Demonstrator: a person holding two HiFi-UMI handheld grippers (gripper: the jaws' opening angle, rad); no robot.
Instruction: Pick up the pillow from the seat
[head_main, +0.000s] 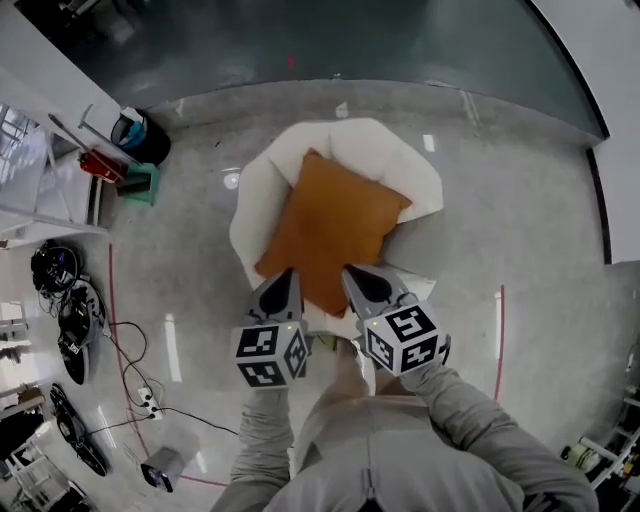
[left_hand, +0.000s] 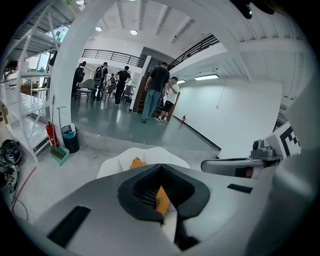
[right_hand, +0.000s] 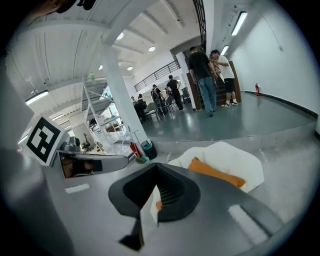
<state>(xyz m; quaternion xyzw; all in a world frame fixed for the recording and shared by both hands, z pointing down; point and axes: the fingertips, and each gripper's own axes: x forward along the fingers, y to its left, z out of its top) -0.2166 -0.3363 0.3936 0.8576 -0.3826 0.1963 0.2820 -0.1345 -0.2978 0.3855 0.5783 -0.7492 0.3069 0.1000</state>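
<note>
An orange pillow (head_main: 335, 228) lies tilted on the seat of a white armchair (head_main: 415, 175). My left gripper (head_main: 283, 283) and right gripper (head_main: 362, 281) hover side by side over the pillow's near edge, both shut with nothing in them. Neither clearly touches the pillow. In the left gripper view the closed left gripper (left_hand: 161, 167) points at the chair (left_hand: 112, 165); the pillow (left_hand: 137, 163) peeks over the jaws. In the right gripper view the closed right gripper (right_hand: 156, 166) sits left of the pillow (right_hand: 216, 173) and chair (right_hand: 242, 161). The pillow's near part is hidden behind the jaws in both.
On the floor to the left are a black bin (head_main: 143, 137), a red extinguisher (head_main: 100, 165), a teal dustpan (head_main: 140, 184), and cables and gear (head_main: 70, 310). Metal shelving (left_hand: 25, 107) and a white pillar (left_hand: 67, 95) stand left. Several people (left_hand: 159, 92) stand far behind the chair.
</note>
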